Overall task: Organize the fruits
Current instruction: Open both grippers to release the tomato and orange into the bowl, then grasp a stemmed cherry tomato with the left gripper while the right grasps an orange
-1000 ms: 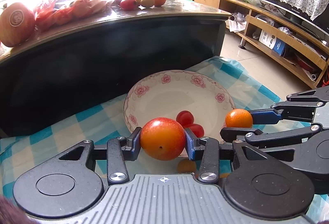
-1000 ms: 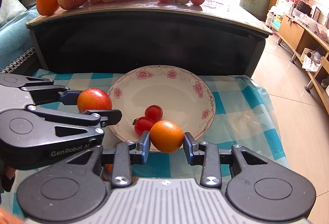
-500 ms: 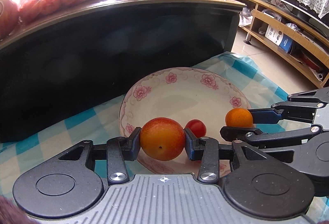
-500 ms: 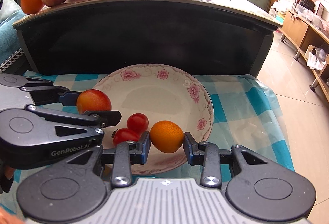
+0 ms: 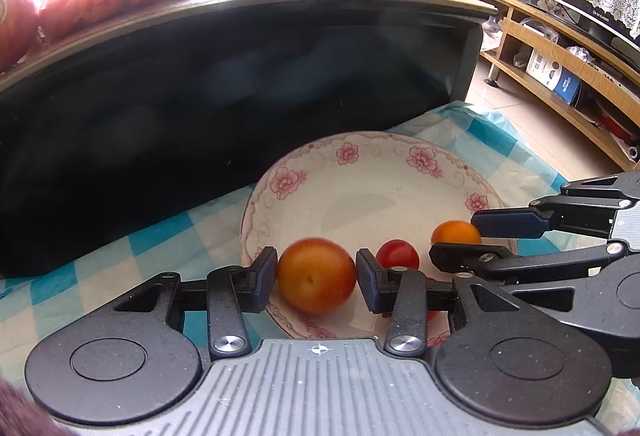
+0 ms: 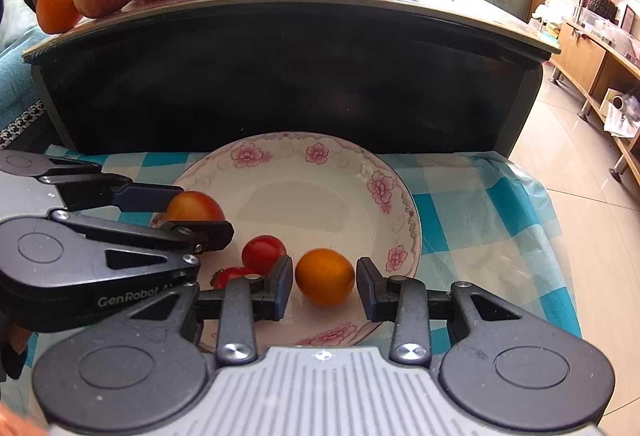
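Both claws gape: left [image 5: 316,276] around round plum [image 5: 316,276], right [image 6: 325,284] around orange [image 6: 325,277].

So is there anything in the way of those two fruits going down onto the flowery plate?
Nothing visible. The left gripper has the red-orange fruit over the plate near its rim. The right gripper has the small orange over the plate too. Two cherry tomatoes lie between them, not underneath.
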Motion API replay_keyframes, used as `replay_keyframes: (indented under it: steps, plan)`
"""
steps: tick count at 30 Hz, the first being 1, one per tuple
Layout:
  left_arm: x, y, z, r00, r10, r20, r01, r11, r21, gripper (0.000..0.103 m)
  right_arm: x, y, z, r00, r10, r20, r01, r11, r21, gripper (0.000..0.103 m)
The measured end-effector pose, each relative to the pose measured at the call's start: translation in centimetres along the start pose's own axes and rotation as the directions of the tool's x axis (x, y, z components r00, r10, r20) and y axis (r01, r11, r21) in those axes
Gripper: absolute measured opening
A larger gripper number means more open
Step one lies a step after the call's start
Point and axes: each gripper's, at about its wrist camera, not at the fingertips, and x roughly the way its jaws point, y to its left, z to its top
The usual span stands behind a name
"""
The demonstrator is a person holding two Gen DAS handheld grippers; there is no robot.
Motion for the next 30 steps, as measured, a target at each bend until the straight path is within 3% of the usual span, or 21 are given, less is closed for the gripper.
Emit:
replay_keyframes:
  steps: [14, 24, 30]
  plan:
    - [-3.1, 0.1, -0.1, 0.999, -0.011, 0.032, 0.01, 1.0, 0.009, 0.058, -3.2, 1.0, -0.3, 1.0, -0.009, 0.018, 0.009, 1.0, -0.006, 0.039]
    - [-6.2, -0.3, -3.0, 0.999, -0.033, 0.003, 0.033, 0.999, 0.04, 0.059, -6.5, 2.9, -4.6, 0.998, 0.031, -0.059, -0.032, 0.999, -0.013, 0.039]
    - [-7.8, 0.7, -4.8, 0.999, -0.041, -0.018, 0.041, 0.999, 0.002, 0.059, -7.3, 4.7, -6.6, 0.992, 0.086, -0.091, -0.086, 0.996, 0.003, 0.039]
